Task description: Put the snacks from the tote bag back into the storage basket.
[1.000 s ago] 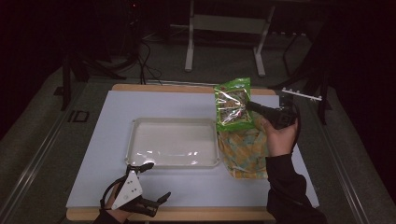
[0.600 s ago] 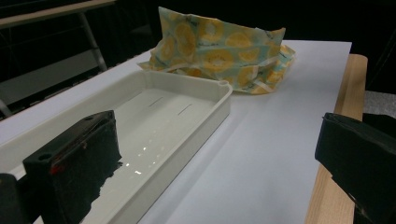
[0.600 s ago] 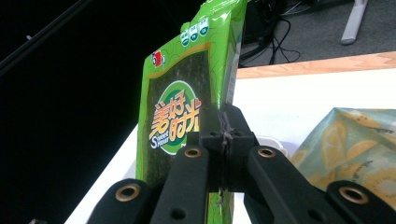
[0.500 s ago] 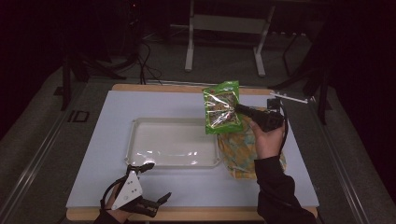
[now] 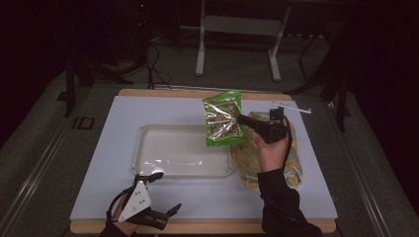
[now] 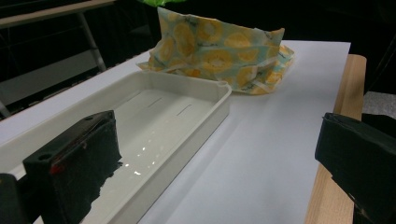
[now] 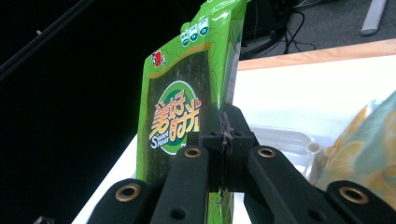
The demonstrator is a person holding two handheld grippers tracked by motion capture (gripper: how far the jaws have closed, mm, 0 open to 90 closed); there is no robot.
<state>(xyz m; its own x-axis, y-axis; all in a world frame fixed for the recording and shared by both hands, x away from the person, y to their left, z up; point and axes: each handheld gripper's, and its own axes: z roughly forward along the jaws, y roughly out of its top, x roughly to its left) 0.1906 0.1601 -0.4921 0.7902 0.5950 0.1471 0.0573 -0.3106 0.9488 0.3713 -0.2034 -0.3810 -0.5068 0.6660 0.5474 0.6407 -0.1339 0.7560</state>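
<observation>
Left tongs [image 5: 165,213] sit idle at the near edge of the white tabletop [image 5: 118,118], jaws spread wide, nothing between them; in the left gripper view they frame the near corner of the shallow white plastic tray [image 6: 196,100], which is empty.

Right tongs [image 5: 240,120] are clamped on the flat green foil seaweed snack packet [image 5: 222,124], pinching its right side seam. Packet hangs in the air, roughly upright and tilted, above the tray's right end, touching nothing else. Right gripper view confirms it: both jaws closed flat on the seam edge [image 7: 223,116], printed face to the left.

Handling, my read: very light, thin crinkly film, contents likely brittle sheets, so it'll flop and swing from a 1-edge grip. Film is slick; the sealed seam is the right place to hold, stiffest part and no crushing of contents. Lower it slowly, lay flat.

Behind and right of the tray: soft yellow-and-teal patterned pouch [image 5: 289,163] lying on the tabletop, untouched.
</observation>
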